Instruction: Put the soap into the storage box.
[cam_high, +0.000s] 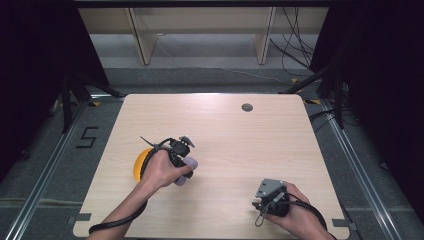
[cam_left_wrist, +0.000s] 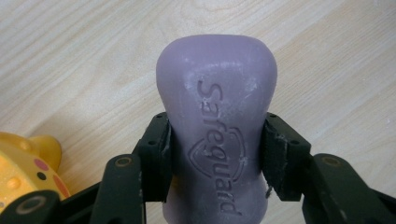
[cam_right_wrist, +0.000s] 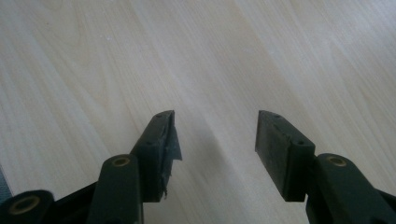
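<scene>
Jaws of left gripper (cam_left_wrist: 217, 154) clamp one purple soap bar (cam_left_wrist: 217, 121); one yellow toy (cam_left_wrist: 28, 168) alongside.

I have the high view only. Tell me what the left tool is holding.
Observer: A purple soap bar; the left tool is shut on its narrow waist, both pads pressed to its sides.
Operator: Read me any marking on it.
Observer: "Safeguard" is embossed along its top face, over a shield outline.
Operator: Describe the yellow thing by that hand.
Observer: A yellow toy with pink and black dots, lying on the table beside the tool, apart from the soap.
Operator: Report the right tool.
Observer: The right tool is open, with bare wood between its pads.
</scene>
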